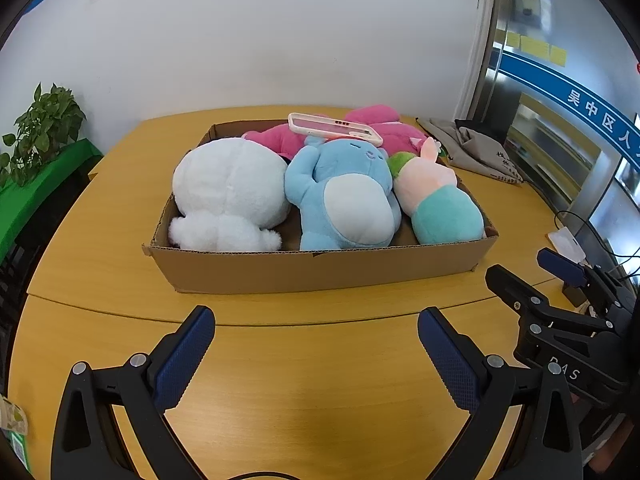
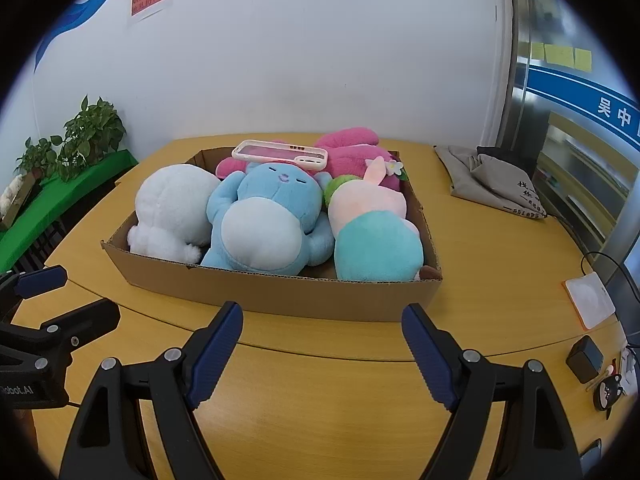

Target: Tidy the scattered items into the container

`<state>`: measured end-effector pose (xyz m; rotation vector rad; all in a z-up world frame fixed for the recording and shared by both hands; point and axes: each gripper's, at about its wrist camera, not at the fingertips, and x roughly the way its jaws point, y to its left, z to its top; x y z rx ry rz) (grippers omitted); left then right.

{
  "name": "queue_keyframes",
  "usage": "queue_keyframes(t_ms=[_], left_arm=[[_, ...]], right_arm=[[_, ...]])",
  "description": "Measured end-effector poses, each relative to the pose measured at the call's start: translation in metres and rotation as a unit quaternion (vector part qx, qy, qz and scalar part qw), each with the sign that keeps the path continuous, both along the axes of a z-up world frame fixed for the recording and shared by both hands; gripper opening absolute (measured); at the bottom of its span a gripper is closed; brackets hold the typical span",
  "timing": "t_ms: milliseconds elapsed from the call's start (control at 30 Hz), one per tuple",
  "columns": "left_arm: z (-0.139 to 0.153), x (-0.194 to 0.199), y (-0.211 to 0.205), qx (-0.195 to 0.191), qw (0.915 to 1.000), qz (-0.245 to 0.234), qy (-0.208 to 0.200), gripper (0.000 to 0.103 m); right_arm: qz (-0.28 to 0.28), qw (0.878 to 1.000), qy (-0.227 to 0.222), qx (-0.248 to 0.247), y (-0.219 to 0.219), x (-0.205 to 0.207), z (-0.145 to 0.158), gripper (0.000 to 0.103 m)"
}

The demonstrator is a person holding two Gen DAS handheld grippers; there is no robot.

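Note:
A shallow cardboard box [image 1: 320, 270] [image 2: 280, 292] stands on the wooden table. It holds a white plush [image 1: 228, 196] [image 2: 172, 208], a blue plush [image 1: 344, 196] [image 2: 268, 220], a pink-and-teal plush [image 1: 440, 204] [image 2: 372, 236] and a magenta plush [image 1: 384, 126] [image 2: 352, 152] at the back. A pink phone case [image 1: 334, 128] [image 2: 280, 155] lies on top of the plushes. My left gripper [image 1: 316, 354] is open and empty in front of the box. My right gripper [image 2: 322, 350] is open and empty, also in front of the box; it shows at the right of the left wrist view [image 1: 536, 276].
A grey cloth bag [image 1: 476, 148] [image 2: 492, 180] lies at the table's back right. A white pad [image 2: 590, 300], a small black box [image 2: 585, 358] and cables sit at the right edge. Potted plants [image 1: 40, 128] [image 2: 84, 136] stand on a green shelf at left. A wall is behind.

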<state>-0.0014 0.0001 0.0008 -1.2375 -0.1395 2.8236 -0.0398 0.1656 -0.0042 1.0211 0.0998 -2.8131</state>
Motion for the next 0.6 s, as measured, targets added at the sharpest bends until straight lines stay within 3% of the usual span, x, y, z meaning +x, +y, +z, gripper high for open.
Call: queue_keyframes(t_ms=[233,600], left_arm=[[-0.007,0.001,0.003,-0.011,0.9998,-0.001,0.016,0.103],[-0.006,0.000,-0.001,-0.010,0.9999,0.002,0.006,0.103]], right_arm=[[0.001,1.000,0.003,0.015,-0.007,0.006,0.001,0.082],[0.001,1.000,-0.009,0.005,-0.004,-0.003,-0.002,0.082]])
